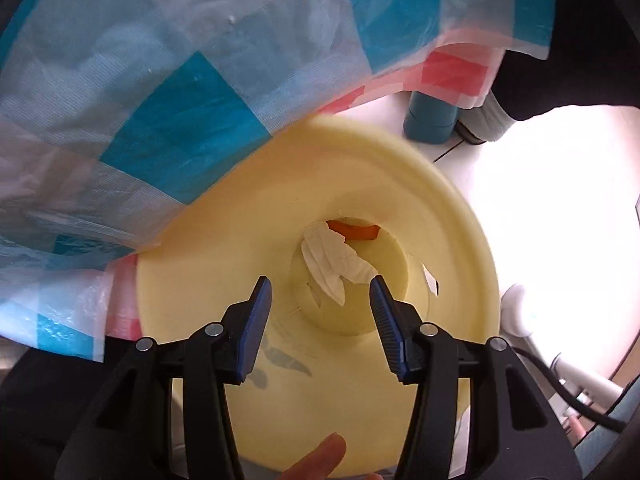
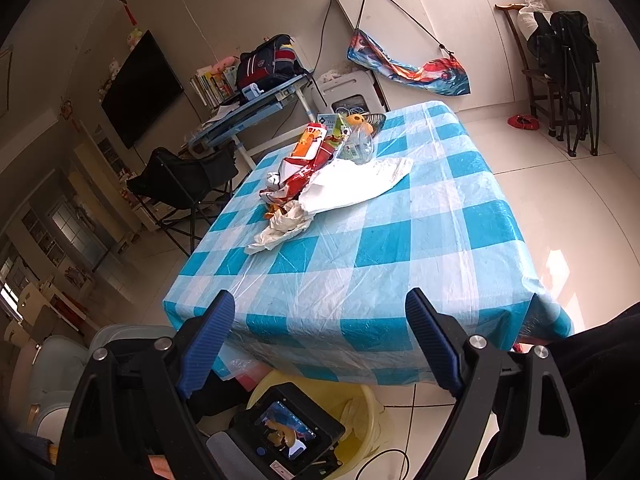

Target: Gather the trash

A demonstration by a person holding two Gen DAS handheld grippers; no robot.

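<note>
Landmark: table (image 2: 400,240), covered in a blue-and-white check plastic cloth (image 1: 132,92), standing on a pale tiled floor (image 2: 560,200).

Yellow bucket (image 1: 400,184) on the floor under the table's near edge, partly tucked beneath the cloth overhang; also seen from the right wrist view (image 2: 360,400). Inside at the bottom: a crumpled white tissue (image 1: 336,260) and an orange scrap (image 1: 354,230) just behind it, touching or nearly so.

Trash pile on the tabletop, toward the far-left part: white plastic bag (image 2: 352,184), largest piece, lying flat; red-and-orange snack wrapper (image 2: 304,160) just left of it, running toward the far edge; crumpled white paper (image 2: 284,226) at the near end of the pile, touching the bag; clear plastic bottle (image 2: 358,144) at the far end beside a dark bowl (image 2: 374,120) with something orange in it.

Left gripper (image 1: 320,292) pointing steeply down into the bucket, right over the tissue. Jaws partly spread, nothing between the pads, no contact with the tissue. Fingertip of the holding hand (image 1: 320,456) at the bottom edge.

Right gripper (image 2: 320,312) held off the table's near edge, aimed across the top toward the pile. Jaws spread wide, empty.
</note>
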